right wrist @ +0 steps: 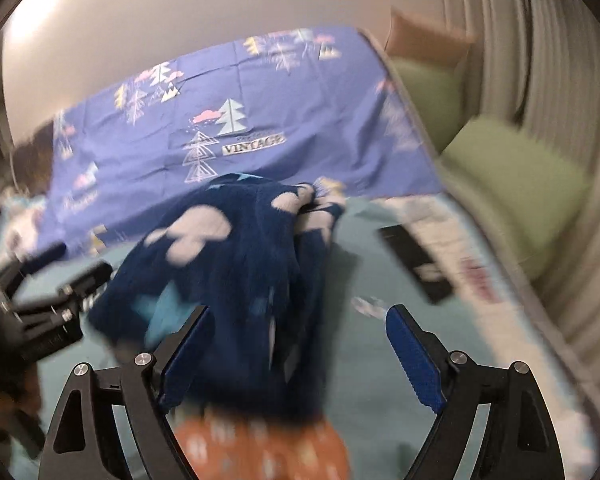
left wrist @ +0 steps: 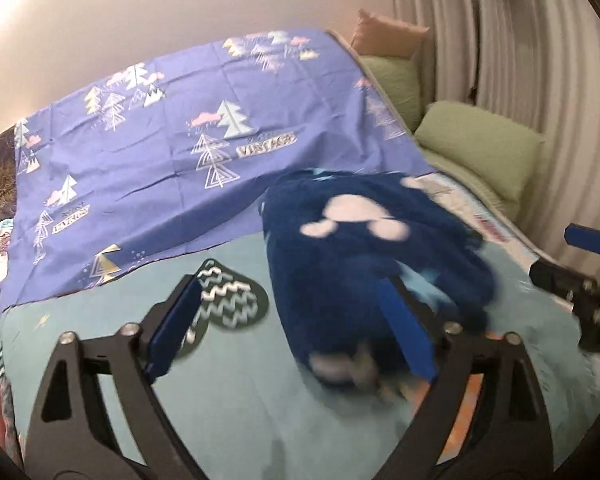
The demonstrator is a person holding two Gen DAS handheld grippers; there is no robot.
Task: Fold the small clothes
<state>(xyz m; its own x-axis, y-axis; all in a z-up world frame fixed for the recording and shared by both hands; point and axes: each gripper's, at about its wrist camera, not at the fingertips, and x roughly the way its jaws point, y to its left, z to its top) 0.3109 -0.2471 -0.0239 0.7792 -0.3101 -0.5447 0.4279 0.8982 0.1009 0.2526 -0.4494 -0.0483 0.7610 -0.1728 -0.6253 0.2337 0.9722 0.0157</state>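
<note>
A navy fleece garment (left wrist: 360,256) with pale blotches lies bunched on the teal bedcover (left wrist: 220,400). My left gripper (left wrist: 292,324) is open wide. Its right pad overlaps the garment's near edge, and its left pad stands well clear over a heart-shaped zigzag print (left wrist: 228,300). In the right wrist view the same garment (right wrist: 228,264) fills the space between the pads of my right gripper (right wrist: 300,354), which is also open, with its right pad clear of the cloth. Each gripper shows in the other's view: the right gripper (left wrist: 580,280) at the right edge, the left gripper (right wrist: 48,284) at the left. Both views are motion-blurred.
A purple sheet (left wrist: 172,128) printed with trees and "VINTAGE" covers the far half of the bed. Green cushions (left wrist: 480,148) and a pleated curtain (left wrist: 520,40) line the right side. A black flat object (right wrist: 416,264) lies right of the garment. An orange patterned cloth (right wrist: 260,452) lies just below my right gripper.
</note>
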